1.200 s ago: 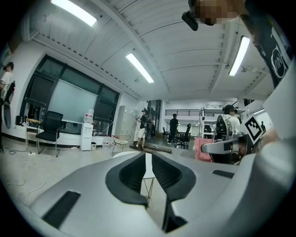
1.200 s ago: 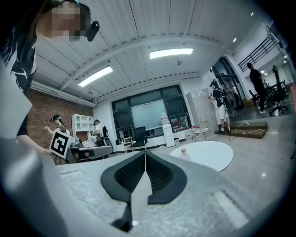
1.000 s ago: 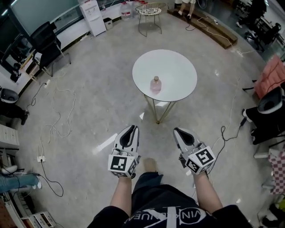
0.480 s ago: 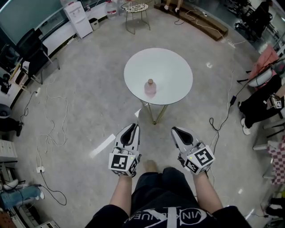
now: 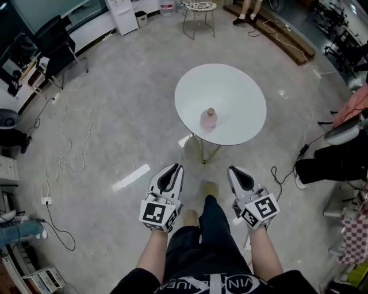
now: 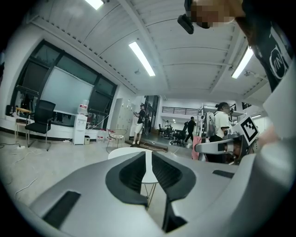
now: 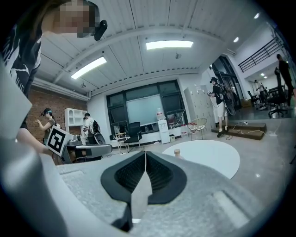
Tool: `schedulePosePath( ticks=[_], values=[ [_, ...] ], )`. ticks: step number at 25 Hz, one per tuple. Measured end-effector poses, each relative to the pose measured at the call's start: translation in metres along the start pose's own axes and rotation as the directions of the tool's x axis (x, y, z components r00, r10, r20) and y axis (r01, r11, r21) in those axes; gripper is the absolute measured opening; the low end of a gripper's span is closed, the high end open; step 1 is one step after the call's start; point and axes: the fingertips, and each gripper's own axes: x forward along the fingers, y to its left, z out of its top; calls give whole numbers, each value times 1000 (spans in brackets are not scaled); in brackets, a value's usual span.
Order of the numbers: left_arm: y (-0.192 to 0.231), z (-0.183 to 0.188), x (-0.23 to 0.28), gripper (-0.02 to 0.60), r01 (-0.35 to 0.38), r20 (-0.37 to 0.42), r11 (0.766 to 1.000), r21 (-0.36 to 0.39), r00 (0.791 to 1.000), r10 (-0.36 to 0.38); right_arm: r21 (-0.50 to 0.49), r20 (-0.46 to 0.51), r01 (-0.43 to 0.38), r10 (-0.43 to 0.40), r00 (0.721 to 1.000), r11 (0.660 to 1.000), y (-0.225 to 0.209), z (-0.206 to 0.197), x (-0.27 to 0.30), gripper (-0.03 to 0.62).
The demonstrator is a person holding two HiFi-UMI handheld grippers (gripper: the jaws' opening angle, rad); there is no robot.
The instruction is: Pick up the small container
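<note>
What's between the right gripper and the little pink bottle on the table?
In the head view, just bare grey floor and the near edge of the round white table lie between the right gripper and the small pink bottle.

bench (image 5: 241, 86): in the middle of the floor, ahead of the person, well apart from both tools
small container (image 5: 208, 119): upright on the bench, near its front edge, left of its centre
left tool (image 5: 171, 169): short of the bench, to the left of the right tool
right tool (image 5: 236, 171): beside the left tool and apart from it, below the bench's front edge
office chair (image 5: 54, 49): far left, beyond the bench
wire chair (image 5: 198, 11): behind the bench
cables (image 5: 72, 149): on the floor, left of the bench
low platform (image 5: 287, 37): behind the bench, to its right
</note>
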Motion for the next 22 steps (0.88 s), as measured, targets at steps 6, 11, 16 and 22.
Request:
schedulePosePath(
  ticks=[6,11,16,22],
  values=[
    [11,-5,28,41,-17,-13,1000,-14,1000,17,-45,-43,-55,53,998,997,-21,-1,37,9],
    [13,-20,62,41,-8,-34,999,-35,999,7,-83,-98,-107,98,990,991,-44,-9,60,9],
    [17,-27,96,41,-10,-64,998,-67,998,5,-96,-134,-151,138,981,984,-66,-15,83,9],
    [26,-47,132,41,2,-90,997,-80,996,-9,-149,-181,-196,168,969,969,-90,-24,116,9]
  ],
)
